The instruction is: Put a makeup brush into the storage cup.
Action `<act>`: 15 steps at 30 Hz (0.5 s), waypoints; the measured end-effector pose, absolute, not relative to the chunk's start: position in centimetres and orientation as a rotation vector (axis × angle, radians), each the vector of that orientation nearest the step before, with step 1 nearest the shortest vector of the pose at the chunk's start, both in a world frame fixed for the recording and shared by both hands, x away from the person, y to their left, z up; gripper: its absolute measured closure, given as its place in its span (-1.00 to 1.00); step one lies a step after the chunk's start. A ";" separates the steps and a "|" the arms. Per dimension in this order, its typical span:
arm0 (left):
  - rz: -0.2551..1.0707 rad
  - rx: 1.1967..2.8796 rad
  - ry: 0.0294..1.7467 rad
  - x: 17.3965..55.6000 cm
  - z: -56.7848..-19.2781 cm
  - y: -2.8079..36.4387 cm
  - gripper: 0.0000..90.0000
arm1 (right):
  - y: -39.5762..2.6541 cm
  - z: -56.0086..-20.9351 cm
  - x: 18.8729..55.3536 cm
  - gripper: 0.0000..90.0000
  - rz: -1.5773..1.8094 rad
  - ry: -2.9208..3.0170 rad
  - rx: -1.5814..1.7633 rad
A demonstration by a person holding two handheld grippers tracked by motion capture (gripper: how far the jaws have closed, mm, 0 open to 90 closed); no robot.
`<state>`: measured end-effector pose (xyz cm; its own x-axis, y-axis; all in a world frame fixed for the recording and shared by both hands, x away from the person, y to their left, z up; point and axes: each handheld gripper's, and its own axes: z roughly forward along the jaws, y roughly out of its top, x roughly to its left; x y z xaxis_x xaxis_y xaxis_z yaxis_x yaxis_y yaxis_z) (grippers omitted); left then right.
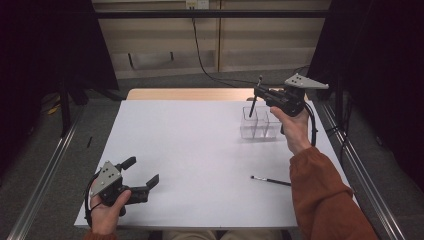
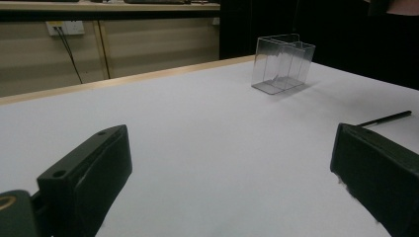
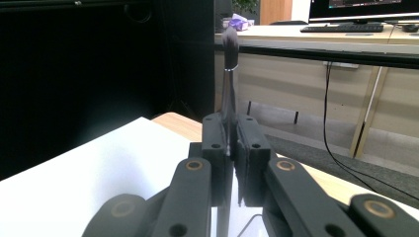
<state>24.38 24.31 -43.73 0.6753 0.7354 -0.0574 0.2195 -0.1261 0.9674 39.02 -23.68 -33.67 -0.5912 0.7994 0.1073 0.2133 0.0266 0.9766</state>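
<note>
1. Two makeup brushes in play: one is pinched in the right hand-held gripper, bristles up, handle tip angled down toward the clear acrylic organizer; the second brush lies flat on the counter at approx 5 o'clock, well apart from the organizer.
2. Right hand-held gripper: clenched on the brush shaft, jaws tight either side of it. Left hand-held gripper: released, jaws wide, nothing between them, resting at 7 o'clock near the counter's front edge.
3. Organizer sits at approx 1 o'clock, near the far right corner; dividers make several compartments.
4. Step in hand, as I read it: drop the held brush handle-first into a compartment.
5. To do it well: get the shaft closer to vertical first, so the tip clears the rim w/o nudging the light organizer.
6. Center the tip over one compartment, not over a divider.
7. Lower till the tip is well inside, then let go; a release from too high may bounce or tip it.
</note>
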 end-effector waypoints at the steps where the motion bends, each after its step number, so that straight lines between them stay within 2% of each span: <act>1: 0.530 1.681 0.781 24.4 -43.7 24.3 -0.95 | -23.7 -33.7 39.1 0.87 1.596 1.825 1.032; 15: 0.535 1.688 0.774 24.4 -43.7 24.3 -0.95 | -23.7 -34.0 40.7 0.87 1.547 1.806 1.065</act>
<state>24.37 24.35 -43.73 0.6790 0.7326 -0.0468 0.2147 -0.1372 0.9670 40.68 -23.70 -34.05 -0.5494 0.8298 0.0976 0.2238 0.0336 0.9740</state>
